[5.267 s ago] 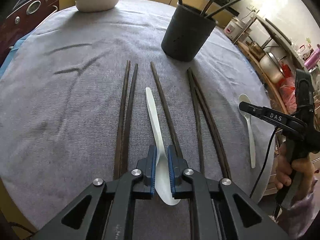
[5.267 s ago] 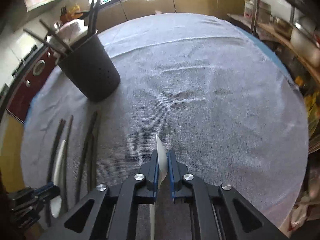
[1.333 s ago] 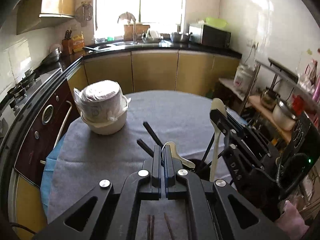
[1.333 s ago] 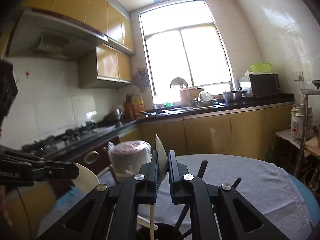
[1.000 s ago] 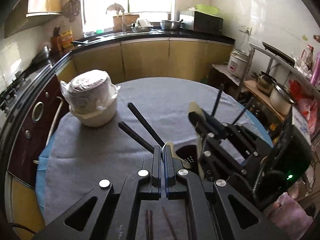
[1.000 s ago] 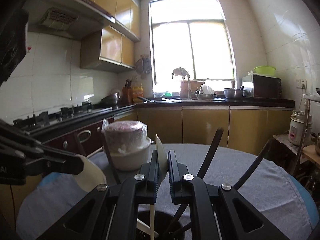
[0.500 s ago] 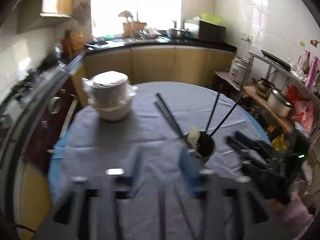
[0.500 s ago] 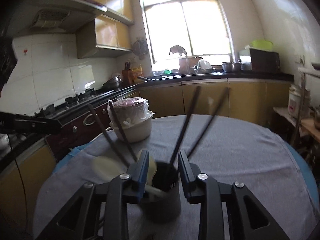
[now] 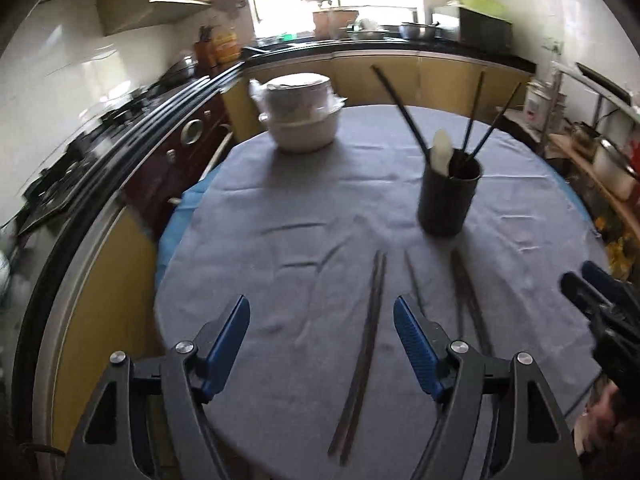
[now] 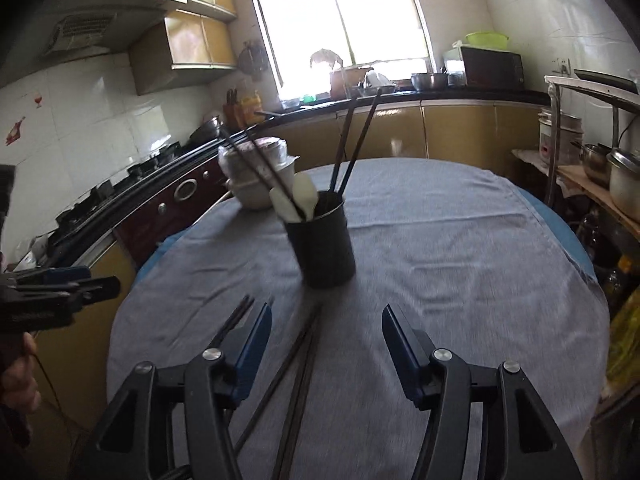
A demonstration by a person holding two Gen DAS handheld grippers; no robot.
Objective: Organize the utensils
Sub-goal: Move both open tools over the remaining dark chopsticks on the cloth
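A black utensil holder (image 9: 448,196) (image 10: 322,244) stands on the round table with grey cloth (image 9: 304,208) (image 10: 440,240). It holds dark chopsticks and white plastic spoons (image 9: 440,150) (image 10: 306,194). Several dark chopsticks (image 9: 366,344) (image 10: 298,364) lie flat on the cloth nearer me. My left gripper (image 9: 322,338) hangs above those chopsticks, its jaws opening with nothing between them. My right gripper (image 10: 326,344) is back from the holder, jaws opening, nothing in them. Each gripper shows at the edge of the other's view: the right gripper (image 9: 600,300), the left gripper (image 10: 60,284).
A white lidded pot (image 9: 298,116) (image 10: 256,176) sits at the table's far left. A stove and dark cabinet (image 9: 160,148) run along the left. A shelf with metal pots (image 10: 600,168) stands to the right. A hand (image 10: 16,376) holds the left gripper.
Both grippers went from shut on white spoons over the holder to open. The spoons now stand in the holder. Both grippers pulled back toward the table's near side and tipped downward.
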